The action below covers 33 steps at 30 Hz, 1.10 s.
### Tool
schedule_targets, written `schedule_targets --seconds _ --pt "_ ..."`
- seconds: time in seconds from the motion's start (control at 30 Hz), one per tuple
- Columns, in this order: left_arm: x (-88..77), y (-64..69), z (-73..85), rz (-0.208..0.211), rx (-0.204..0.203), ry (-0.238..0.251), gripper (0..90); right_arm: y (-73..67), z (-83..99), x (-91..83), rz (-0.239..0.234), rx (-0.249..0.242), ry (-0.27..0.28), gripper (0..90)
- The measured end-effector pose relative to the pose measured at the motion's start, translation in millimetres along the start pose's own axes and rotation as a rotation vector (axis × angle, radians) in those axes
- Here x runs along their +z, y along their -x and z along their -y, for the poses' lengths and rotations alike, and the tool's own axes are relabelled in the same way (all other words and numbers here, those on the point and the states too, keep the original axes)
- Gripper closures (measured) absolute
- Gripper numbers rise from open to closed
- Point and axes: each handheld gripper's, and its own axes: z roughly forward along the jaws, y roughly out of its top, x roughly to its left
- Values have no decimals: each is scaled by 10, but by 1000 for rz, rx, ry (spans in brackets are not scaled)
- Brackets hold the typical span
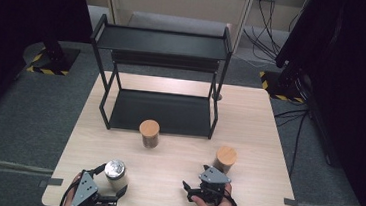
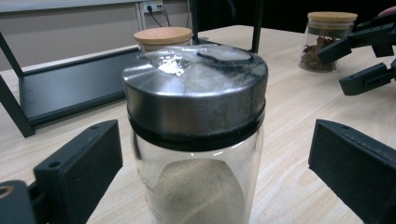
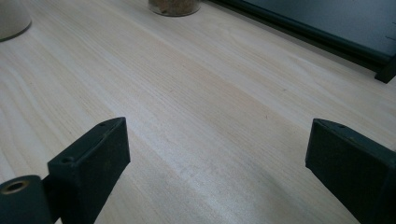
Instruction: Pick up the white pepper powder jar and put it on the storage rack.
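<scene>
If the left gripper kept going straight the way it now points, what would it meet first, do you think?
The metal-lidded jar, which stands between the left gripper's open jaws, untouched by either; it would probably reach the gripper's body first.

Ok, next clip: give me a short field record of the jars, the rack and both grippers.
surface: wooden table
rack: black two-shelf rack at the far side of the table
metal-lid jar: glass jar with pale powder, standing between the left jaws, not touched
left gripper: open around the metal-lid jar
right gripper: open, nothing between the jaws
middle jar: wooden lid, in front of the rack
right jar: wooden lid, just beyond the right gripper
</scene>
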Motion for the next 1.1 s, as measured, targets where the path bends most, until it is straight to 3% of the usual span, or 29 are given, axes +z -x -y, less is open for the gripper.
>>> schedule_targets --seconds 0.3,0.57,0.83,1.1 --pt "-5 2 -28 -9 -12 4 62 -3 0 0 4 -2 -1 66" --pt "-28 49 -135 -34 4 29 97 -5 -3 6 4 -1 -7 66" --pt "-22 -3 -175 -68 -6 48 183 -7 -5 12 4 -6 -13 66" --pt "-1 14 -193 -82 13 54 290 -4 -5 12 4 -5 -13 66"
